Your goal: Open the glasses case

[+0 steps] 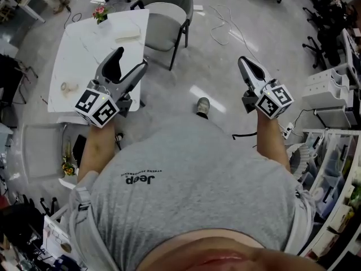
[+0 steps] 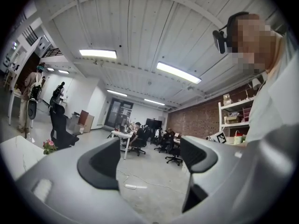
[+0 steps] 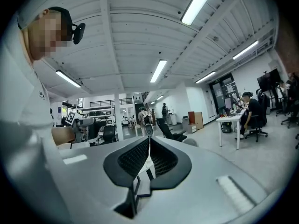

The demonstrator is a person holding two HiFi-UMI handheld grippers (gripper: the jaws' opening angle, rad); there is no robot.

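A pale oblong case [image 1: 127, 34] lies on the white table [image 1: 84, 49] at the far left, well beyond both grippers. My left gripper [image 1: 128, 62] is held in the air by the table's near edge, open with nothing between its jaws; the left gripper view shows the same empty gap of my left gripper [image 2: 149, 158]. My right gripper [image 1: 244, 64] is raised over the bare floor on the right, jaws pressed together and empty. In the right gripper view, my right gripper [image 3: 148, 154] points across the room, and no case shows in either gripper view.
On the table are a small pot of flowers [image 1: 100, 12] and a tape roll [image 1: 69, 87]. A grey chair [image 1: 169, 16] stands at the table's right side. Cables run over the floor, white shelving [image 1: 333, 151] is at the right, and office chairs stand further off.
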